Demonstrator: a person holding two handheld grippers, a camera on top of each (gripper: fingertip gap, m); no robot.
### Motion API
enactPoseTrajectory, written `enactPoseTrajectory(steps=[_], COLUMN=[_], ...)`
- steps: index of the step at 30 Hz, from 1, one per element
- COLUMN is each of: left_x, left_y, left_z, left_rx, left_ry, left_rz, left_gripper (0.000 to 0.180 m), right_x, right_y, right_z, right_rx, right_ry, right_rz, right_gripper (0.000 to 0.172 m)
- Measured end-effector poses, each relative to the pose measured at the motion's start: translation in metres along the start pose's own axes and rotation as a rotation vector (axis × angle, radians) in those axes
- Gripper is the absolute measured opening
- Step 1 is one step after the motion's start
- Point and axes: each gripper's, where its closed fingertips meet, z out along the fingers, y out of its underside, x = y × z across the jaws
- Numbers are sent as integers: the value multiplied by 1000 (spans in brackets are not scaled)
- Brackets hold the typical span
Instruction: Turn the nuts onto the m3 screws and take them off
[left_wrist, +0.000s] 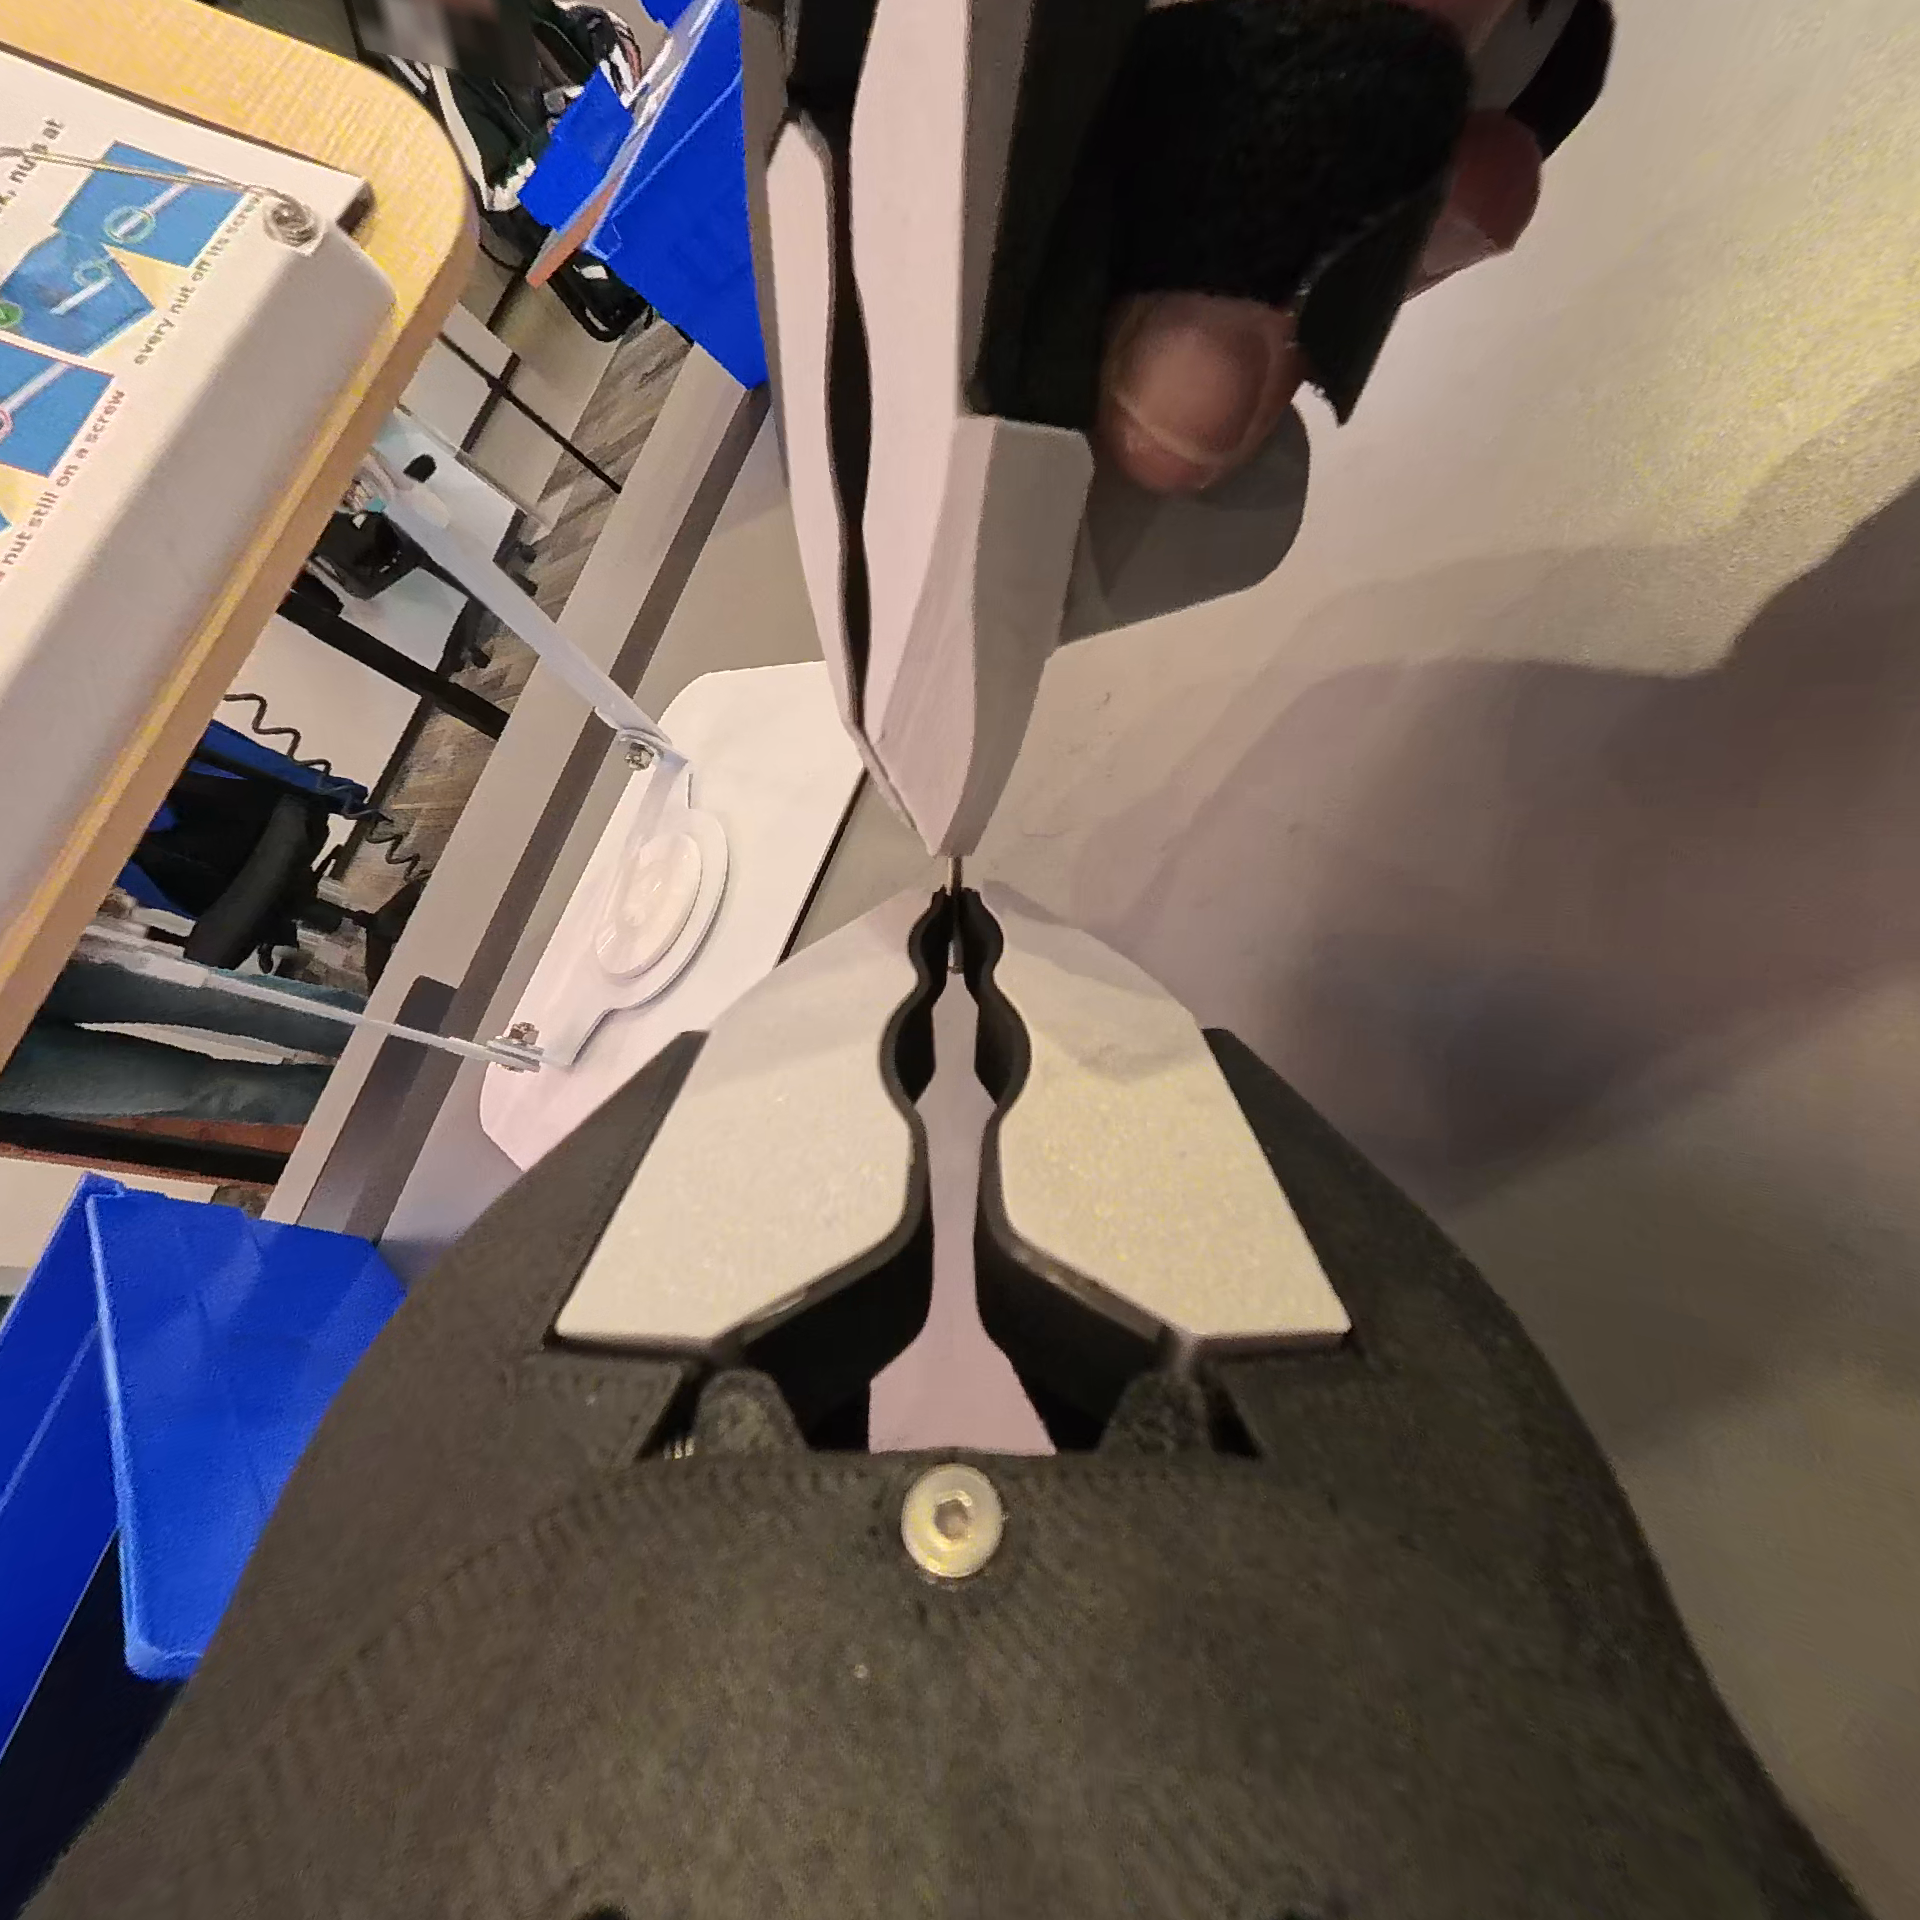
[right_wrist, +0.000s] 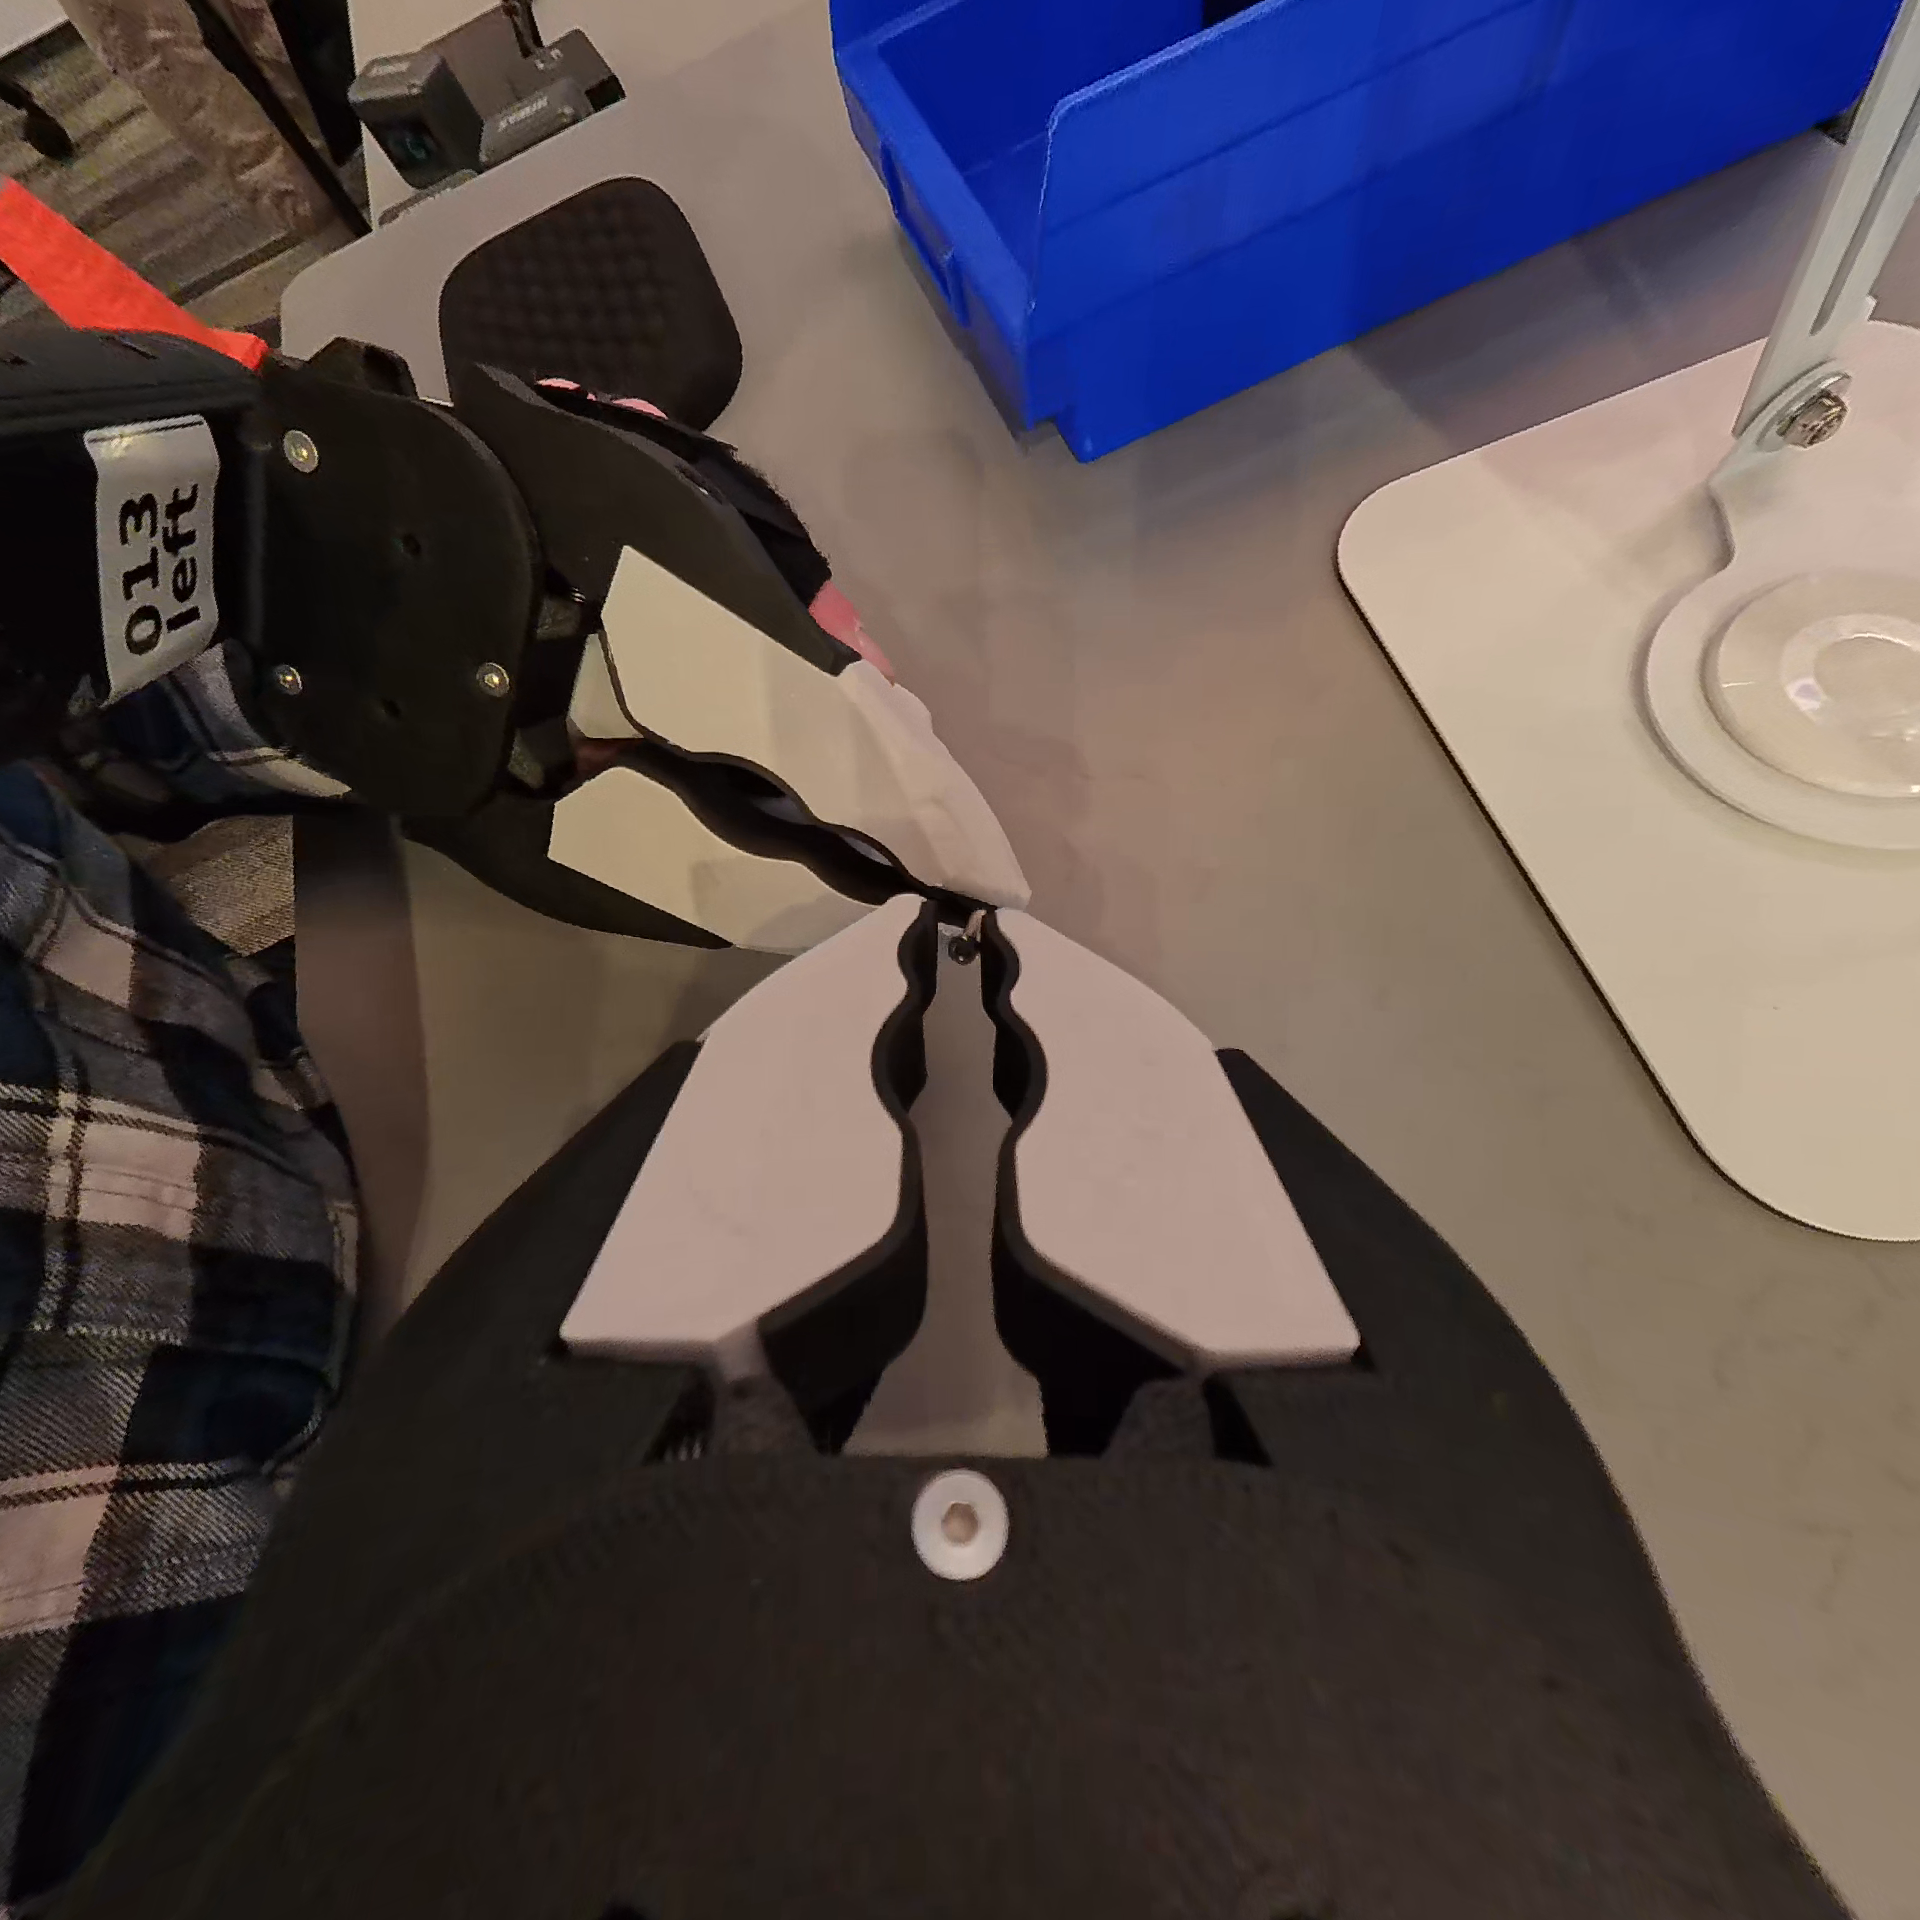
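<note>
My left gripper (left_wrist: 954, 914) is shut on a thin small screw (left_wrist: 954, 878) held at its fingertips. In the right wrist view the left gripper (right_wrist: 966, 891) comes in from the left, and the screw (right_wrist: 966, 940) hangs from its tips with its dark head down. My right gripper (right_wrist: 958, 925) stands tip to tip with it. Its jaws are slightly apart around the screw. The screw leans by the right pad (right_wrist: 995, 940), with a gap to the other pad. In the left wrist view the right gripper (left_wrist: 951, 847) comes down from above, with a thumb (left_wrist: 1195, 405) on it.
Both grippers are above a grey table (right_wrist: 1143, 623). A blue bin (right_wrist: 1247, 208) stands at the back. A white stand base (right_wrist: 1558, 779) with metal arms lies to the right. A plaid sleeve (right_wrist: 156, 1143) is at the left. A white board with pictures (left_wrist: 156, 364) and another blue bin (left_wrist: 156, 1403) show at the left. Both grippers' tips are close together, under 4 cm apart.
</note>
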Motion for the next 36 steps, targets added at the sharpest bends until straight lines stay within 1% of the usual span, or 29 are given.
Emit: enactPoseTrajectory(steps=[3,7,9,12,15,19,23,31,36], left_x=[-1,-4,-6,-5,-4,-3,-5,-9,-9], left_y=[-1,-4,-5,-8,-12,-19,-24,-35,-35], left_z=[-1,-2,-3,-4,-5,-8,-11,-17,-17], left_rx=[12,50,71,107,143,204,254,373,385], left_ry=[2,27,39,76,119,174,216,327,349], left_rz=[-14,-88,-127,-186,-240,-333,-410,-609,-642], left_gripper=[1,2,2,2,2,2,2,2,2], right_x=[0,-3,-6,-11,-14,-18,-22,-35,-38], right_y=[-2,-5,-6,-10,-13,-16,-21,-30,-29], right_z=[-2,-6,-8,-9,-7,-7,-13,-16,-16], right_rx=[15,24,35,67,95,124,183,350,388], right_ry=[2,-8,-15,-26,-44,-52,-81,-195,-223], right_rz=[-27,-117,-160,-218,-236,-263,-257,-204,-196], right_gripper=[16,24,25,31,37,40,42,60,63])
